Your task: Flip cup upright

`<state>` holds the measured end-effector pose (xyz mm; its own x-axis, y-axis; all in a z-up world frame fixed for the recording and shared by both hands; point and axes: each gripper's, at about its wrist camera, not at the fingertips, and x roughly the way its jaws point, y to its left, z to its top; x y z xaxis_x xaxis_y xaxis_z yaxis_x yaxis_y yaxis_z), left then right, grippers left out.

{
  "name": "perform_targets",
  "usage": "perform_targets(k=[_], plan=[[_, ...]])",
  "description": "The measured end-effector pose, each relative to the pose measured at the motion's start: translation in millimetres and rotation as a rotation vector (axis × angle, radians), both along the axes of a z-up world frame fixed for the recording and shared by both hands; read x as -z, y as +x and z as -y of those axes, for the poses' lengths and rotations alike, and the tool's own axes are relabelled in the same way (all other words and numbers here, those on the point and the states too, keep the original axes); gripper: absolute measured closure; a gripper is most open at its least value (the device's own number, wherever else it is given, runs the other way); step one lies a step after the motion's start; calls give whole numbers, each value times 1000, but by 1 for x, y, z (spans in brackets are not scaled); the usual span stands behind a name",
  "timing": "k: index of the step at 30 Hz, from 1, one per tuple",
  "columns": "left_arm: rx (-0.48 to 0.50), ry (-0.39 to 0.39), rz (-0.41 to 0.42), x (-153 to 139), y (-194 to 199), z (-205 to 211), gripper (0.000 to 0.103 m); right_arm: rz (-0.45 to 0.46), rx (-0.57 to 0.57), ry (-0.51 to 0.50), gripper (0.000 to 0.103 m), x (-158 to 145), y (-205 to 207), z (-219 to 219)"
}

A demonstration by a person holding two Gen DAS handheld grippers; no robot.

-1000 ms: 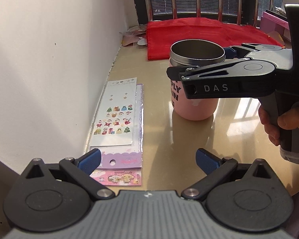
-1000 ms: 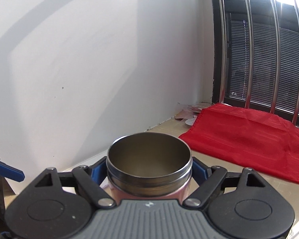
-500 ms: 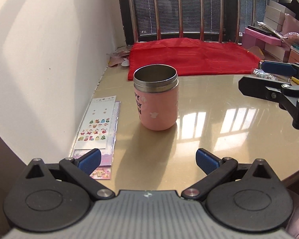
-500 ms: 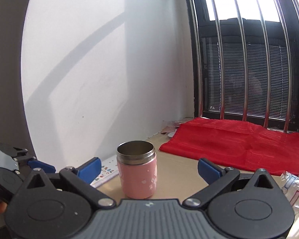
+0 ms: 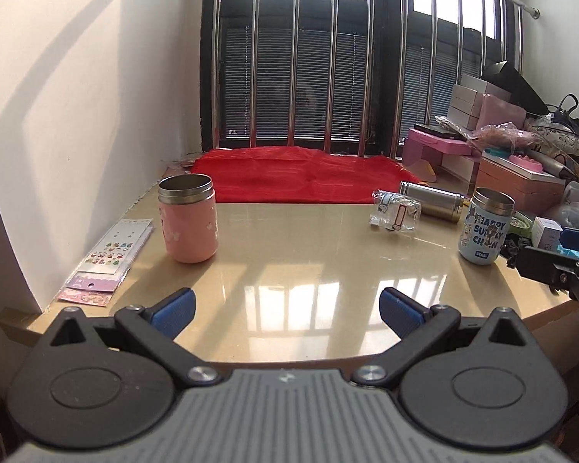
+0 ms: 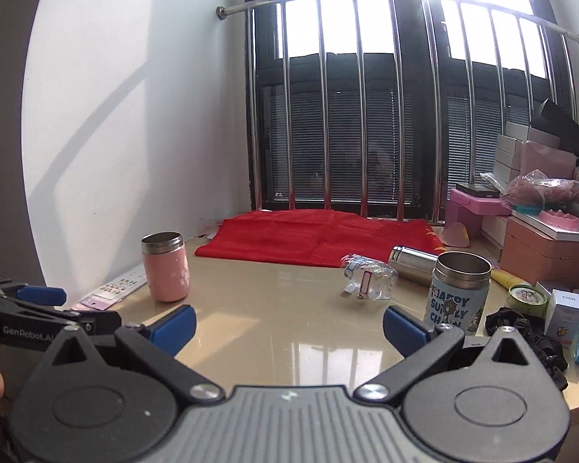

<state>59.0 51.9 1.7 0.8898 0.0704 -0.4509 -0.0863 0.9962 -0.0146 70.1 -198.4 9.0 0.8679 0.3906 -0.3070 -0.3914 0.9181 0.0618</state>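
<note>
A pink cup with a steel rim [image 5: 188,219] stands upright, mouth up, at the left of the tan table [image 5: 308,270], next to the wall; it also shows in the right wrist view [image 6: 166,266]. My left gripper [image 5: 285,310] is open and empty, well back from the cup near the table's front edge. My right gripper [image 6: 287,328] is open and empty, also far back from the cup. A light blue cup [image 5: 486,225] stands upright at the right, seen too in the right wrist view [image 6: 459,293].
Sticker sheets [image 5: 112,254] lie by the wall left of the pink cup. A red cloth [image 5: 301,175] covers the back. A steel bottle [image 5: 432,196] lies on its side beside a clear packet [image 5: 395,214]. Boxes and clutter [image 6: 540,239] crowd the right.
My right gripper let go of the pink cup, opened and pulled back to the right. Both grippers have drawn away from the table, and the cup stays upright.
</note>
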Motion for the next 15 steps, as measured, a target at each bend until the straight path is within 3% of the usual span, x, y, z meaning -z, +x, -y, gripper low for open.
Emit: perform_targets(k=[5, 15], plan=[[-18, 28, 59, -4, -39, 20, 0, 22, 28, -13, 0, 4, -29, 15], [-24, 55, 125, -15, -58, 35, 0, 50, 42, 1, 0, 5, -47, 30]])
